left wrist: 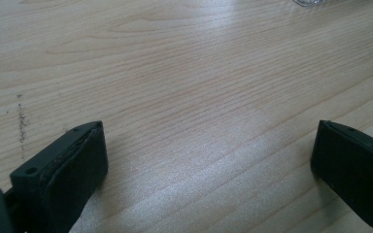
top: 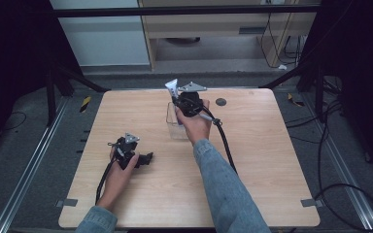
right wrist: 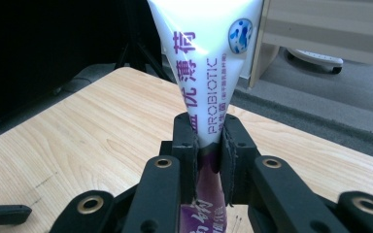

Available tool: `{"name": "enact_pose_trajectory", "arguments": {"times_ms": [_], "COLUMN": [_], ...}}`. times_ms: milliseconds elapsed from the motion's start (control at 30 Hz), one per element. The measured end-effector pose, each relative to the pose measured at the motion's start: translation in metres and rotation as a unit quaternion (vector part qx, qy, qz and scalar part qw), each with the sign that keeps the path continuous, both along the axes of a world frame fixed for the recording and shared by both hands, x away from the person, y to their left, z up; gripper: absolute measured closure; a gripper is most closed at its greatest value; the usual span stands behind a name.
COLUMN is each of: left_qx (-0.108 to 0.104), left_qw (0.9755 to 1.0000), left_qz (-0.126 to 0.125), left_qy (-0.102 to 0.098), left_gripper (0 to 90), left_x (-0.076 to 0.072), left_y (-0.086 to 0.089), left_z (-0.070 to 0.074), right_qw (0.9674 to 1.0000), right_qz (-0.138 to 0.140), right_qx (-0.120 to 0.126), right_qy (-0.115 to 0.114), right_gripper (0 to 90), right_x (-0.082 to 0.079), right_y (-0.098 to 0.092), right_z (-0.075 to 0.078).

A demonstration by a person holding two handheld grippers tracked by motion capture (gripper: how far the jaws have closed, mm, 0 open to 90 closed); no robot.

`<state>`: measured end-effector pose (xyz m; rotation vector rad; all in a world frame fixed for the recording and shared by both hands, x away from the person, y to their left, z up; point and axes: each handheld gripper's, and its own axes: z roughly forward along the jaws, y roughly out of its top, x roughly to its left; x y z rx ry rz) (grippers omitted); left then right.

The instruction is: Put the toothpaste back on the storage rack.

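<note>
A white and purple tube (right wrist: 204,58) printed "PROBIOTIC" stands upright between the jaws of my right gripper (right wrist: 209,145), which is shut on the tube's lower part. From above, this gripper (top: 177,99) holds the tube (top: 171,88) over a clear plastic container (top: 175,127) at the middle back of the table. My left gripper (top: 148,158) lies on the wooden table (top: 262,160) at the front left. Its jaws (left wrist: 209,155) are open wide, with bare wood between them.
A small black disc (top: 220,102) lies on the table to the right of the container. The container's clear rim (left wrist: 315,2) shows at the top edge of the left gripper view. Cables (top: 330,145) run over the floor to the right of the table.
</note>
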<state>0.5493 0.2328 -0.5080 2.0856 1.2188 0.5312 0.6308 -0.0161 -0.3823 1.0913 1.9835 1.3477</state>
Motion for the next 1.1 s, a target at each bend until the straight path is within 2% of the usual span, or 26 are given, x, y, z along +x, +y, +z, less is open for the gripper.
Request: {"name": "enact_pose_trajectory", "arguments": {"times_ms": [467, 733, 1100], "left_qx": [0.0, 0.0, -0.001], "left_qw": [1.0, 1.0, 1.0], "left_qz": [0.0, 0.0, 0.0], "left_qy": [0.0, 0.0, 0.0], "left_gripper": [0.0, 0.0, 0.0], "left_x": [0.0, 0.0, 0.0], "left_y": [0.0, 0.0, 0.0], "left_z": [0.0, 0.0, 0.0], "right_qw": [0.9999, 0.9998, 0.9993], "right_qz": [-0.002, 0.0, 0.011], "right_qx": [-0.006, -0.005, -0.028], "right_qy": [0.013, 0.018, 0.022], "right_gripper": [78.9, 78.9, 78.9], "right_x": [-0.001, -0.001, -0.003], "right_y": [-0.002, 0.0, 0.007], "right_z": [-0.011, -0.012, -0.018]}}
